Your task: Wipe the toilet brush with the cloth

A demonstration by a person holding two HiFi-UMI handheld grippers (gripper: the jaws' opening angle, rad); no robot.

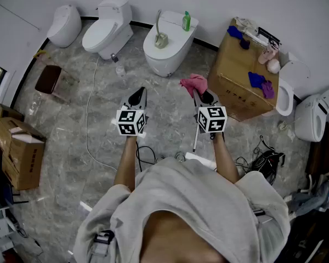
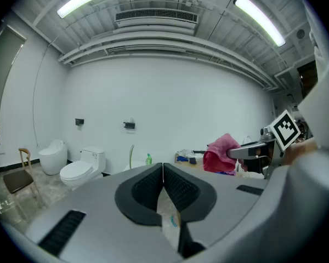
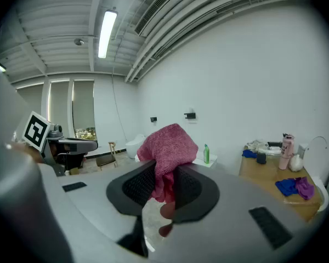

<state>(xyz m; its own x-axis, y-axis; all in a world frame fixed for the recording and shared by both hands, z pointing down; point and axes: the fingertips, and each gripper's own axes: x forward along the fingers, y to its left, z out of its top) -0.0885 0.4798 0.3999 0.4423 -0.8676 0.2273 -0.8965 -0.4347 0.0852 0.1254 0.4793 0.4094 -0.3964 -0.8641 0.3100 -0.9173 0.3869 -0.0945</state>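
Far left in the head view: a cardboard box [image 1: 19,152] on the floor, then a brown chair [image 1: 48,78], then two white toilets [image 1: 107,32] along the wall. No part in the task, as far as can be judged.

Further right, on the lid of the middle toilet [image 1: 164,59]: a pale upright thing with a curved handle, most likely the toilet brush [image 1: 160,36] in its holder, though too small there to be sure. Just beside it, a green bottle [image 1: 186,21]. Well apart from both grippers and not yet touched.

Left gripper [image 2: 163,171]: jaws closed one against the other, nothing between, held in the air over the grey floor. Near it to the right, the right gripper [image 3: 164,174]: clamped on the pink cloth [image 3: 167,147], bunched above the jaws and hanging a little below.

By judgement, only the start done: cloth in the grip, wiping not begun. Left to do: going nearer to the middle toilet, opening the left gripper, taking the brush by the handle, then rubbing it with the cloth.

On the way: a white cable [image 1: 90,125] across the floor left of the left gripper, and some black wires close to the feet; better to step over. Further right: a big carton [image 1: 236,86] with blue rags and a pink bottle on top, then more toilets at the far right edge.
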